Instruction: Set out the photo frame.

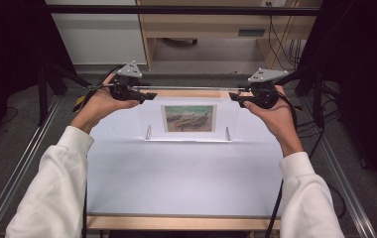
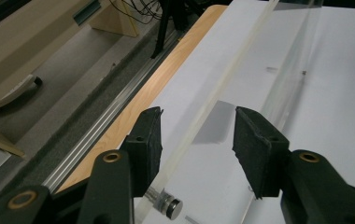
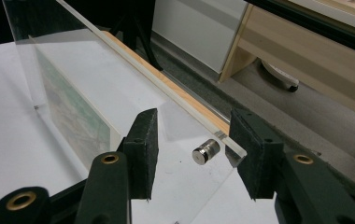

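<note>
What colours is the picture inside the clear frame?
Muted greens and browns, a painted scene; the picture shows best in the high view.

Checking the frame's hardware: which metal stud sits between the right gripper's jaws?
The stud at the frame's upper right corner; the bottom studs sit near the table.

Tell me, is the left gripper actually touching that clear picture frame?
Cannot tell. In the left gripper view one pad stands well clear of the frame; the other pad sits right at its top edge, neither gap nor contact plain.
</note>
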The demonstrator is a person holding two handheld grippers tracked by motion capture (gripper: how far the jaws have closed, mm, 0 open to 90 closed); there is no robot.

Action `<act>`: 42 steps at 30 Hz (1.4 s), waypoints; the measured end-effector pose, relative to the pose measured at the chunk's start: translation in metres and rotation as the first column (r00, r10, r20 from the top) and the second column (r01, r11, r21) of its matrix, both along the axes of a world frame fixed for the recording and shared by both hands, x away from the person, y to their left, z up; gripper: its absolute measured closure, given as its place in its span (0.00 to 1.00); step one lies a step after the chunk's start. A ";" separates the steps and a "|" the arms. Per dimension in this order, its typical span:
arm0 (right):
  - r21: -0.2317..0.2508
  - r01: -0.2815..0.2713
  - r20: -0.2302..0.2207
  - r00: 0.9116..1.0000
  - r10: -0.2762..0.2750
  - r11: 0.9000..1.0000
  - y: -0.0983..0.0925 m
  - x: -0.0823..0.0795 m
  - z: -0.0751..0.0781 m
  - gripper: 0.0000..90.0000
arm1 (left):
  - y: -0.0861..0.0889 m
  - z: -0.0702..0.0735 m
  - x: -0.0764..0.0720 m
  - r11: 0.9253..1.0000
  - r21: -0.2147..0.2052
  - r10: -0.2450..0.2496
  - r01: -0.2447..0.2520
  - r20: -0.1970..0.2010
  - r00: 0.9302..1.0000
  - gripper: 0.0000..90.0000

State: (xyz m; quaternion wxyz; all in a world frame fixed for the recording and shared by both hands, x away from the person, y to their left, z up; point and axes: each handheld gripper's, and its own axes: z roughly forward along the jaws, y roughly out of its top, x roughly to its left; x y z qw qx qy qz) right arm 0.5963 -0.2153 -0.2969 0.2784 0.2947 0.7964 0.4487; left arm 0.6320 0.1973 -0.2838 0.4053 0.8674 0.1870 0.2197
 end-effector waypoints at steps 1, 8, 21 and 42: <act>0.002 -0.001 0.001 1.000 0.001 1.000 0.000 0.001 0.000 0.60 | 0.000 0.000 0.001 1.000 -0.005 0.003 -0.003 -0.004 1.000 0.55; 0.010 -0.008 0.000 1.000 0.008 1.000 -0.001 0.009 -0.001 0.60 | 0.000 0.001 0.001 0.996 -0.076 0.047 -0.045 0.021 0.999 0.45; 0.041 0.004 0.005 1.000 -0.004 0.999 -0.004 0.018 -0.004 0.60 | 0.026 0.018 -0.004 0.999 0.000 0.045 -0.047 0.256 0.966 0.17; 0.059 0.153 0.064 0.986 -0.157 0.986 -0.010 -0.009 0.001 0.15 | 0.061 -0.010 -0.062 0.994 -0.006 0.104 -0.106 0.259 0.960 0.07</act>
